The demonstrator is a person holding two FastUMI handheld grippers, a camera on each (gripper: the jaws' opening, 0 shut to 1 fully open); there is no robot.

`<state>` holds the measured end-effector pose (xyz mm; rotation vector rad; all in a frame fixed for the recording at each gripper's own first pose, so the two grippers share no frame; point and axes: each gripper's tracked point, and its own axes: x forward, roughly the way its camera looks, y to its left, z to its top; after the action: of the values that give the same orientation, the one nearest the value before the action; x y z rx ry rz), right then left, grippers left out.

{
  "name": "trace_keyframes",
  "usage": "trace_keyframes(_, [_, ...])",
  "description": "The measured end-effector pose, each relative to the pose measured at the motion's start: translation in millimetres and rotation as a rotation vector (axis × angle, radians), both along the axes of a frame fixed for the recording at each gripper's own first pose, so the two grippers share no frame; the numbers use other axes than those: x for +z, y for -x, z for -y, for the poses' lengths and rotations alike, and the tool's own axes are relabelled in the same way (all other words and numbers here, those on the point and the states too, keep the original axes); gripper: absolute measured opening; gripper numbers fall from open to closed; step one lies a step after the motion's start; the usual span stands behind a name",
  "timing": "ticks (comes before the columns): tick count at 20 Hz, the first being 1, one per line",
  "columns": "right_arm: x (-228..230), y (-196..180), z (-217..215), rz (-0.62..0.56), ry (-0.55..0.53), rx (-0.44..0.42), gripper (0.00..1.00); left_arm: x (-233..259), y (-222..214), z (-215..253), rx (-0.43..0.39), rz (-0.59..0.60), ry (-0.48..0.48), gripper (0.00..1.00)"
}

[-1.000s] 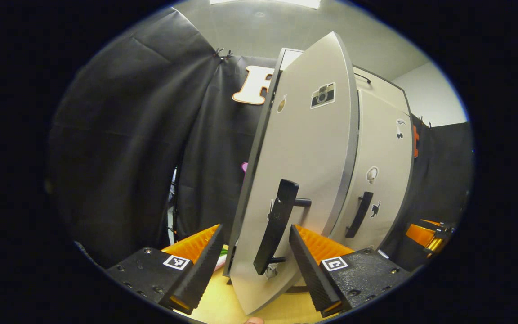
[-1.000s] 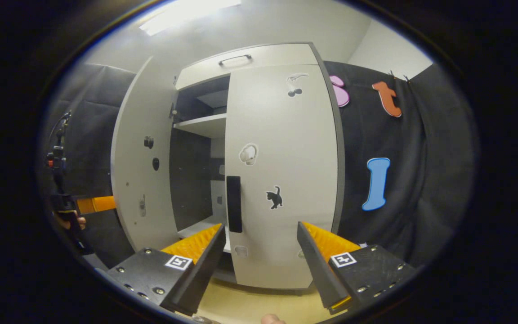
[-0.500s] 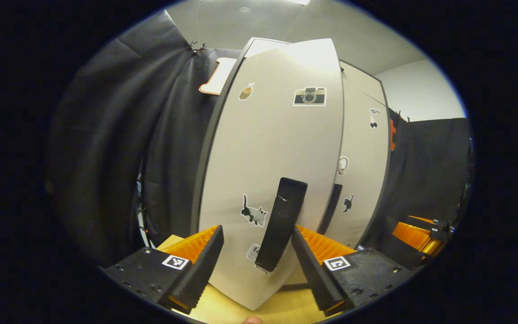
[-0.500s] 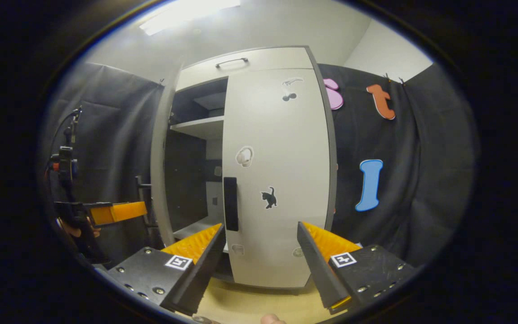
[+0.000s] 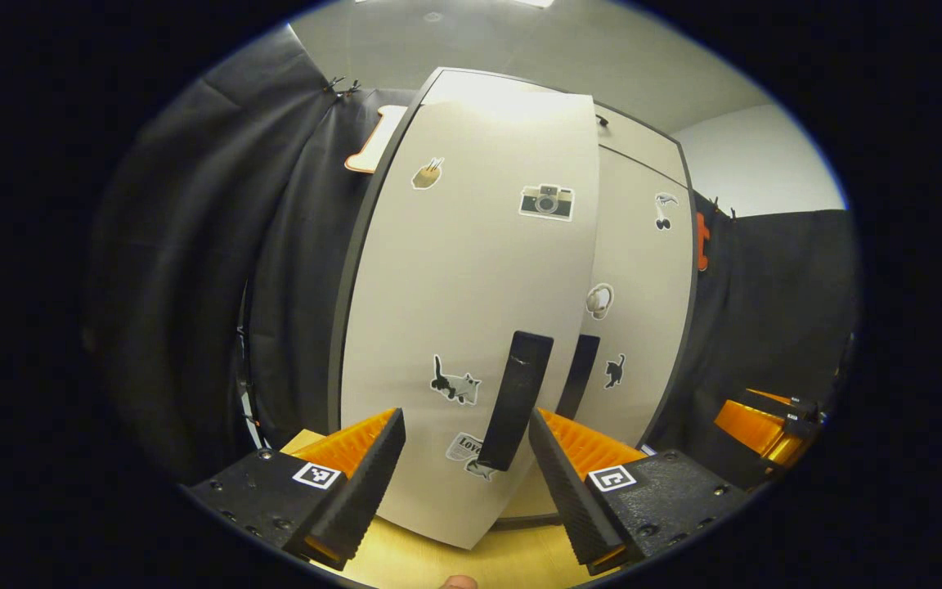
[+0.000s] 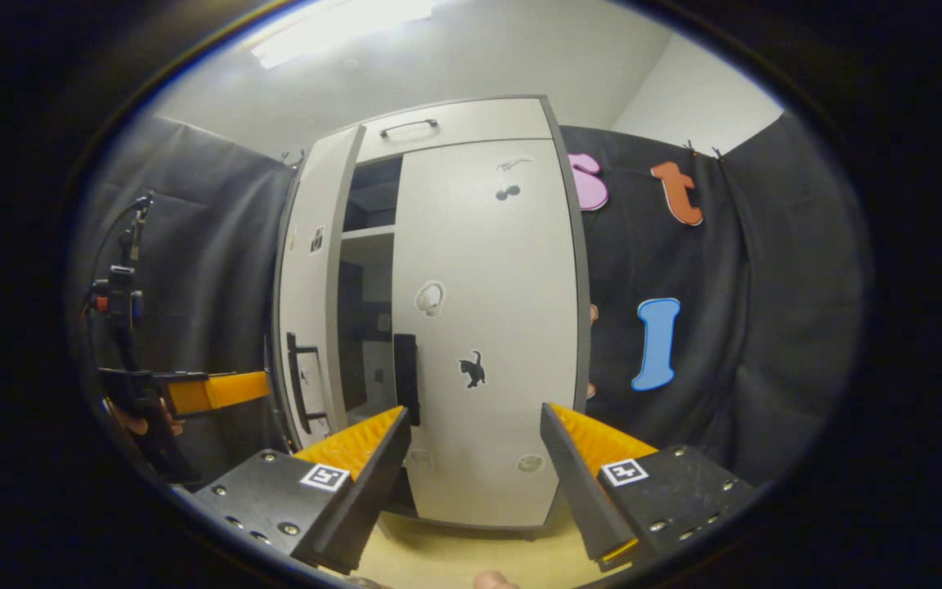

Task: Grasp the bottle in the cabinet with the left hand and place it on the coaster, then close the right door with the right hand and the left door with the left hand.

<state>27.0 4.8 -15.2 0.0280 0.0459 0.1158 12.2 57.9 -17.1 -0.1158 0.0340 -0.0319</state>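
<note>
The tall pale-grey cabinet [image 6: 471, 131] has its right door [image 6: 487, 327] shut and its sticker-covered left door [image 5: 471, 311] slightly ajar, because the open left hand-held gripper [image 5: 464, 466], straddling the black bar handle [image 5: 516, 401] ungripped, pushes it; the right hand-held gripper [image 6: 475, 458] waits open; the bottle's whereabouts cannot be told.

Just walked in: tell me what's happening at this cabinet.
A person is shutting a pale two-door cabinet with a handheld tool in each hand. The right door looks closed. The left door is nearly shut, with a dark gap beside it in the right gripper view. The left tool is open, its fingers either side of the left door's black handle without clamping it. The right tool hangs open in front of the right door, apart from it.
</note>
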Motion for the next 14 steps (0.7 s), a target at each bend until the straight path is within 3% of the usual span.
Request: trace_keyframes(14, [6, 2, 5, 0.019, -0.023, -0.003, 0.96, 10, 7, 14, -0.006, 0.019, -0.031, 0.94])
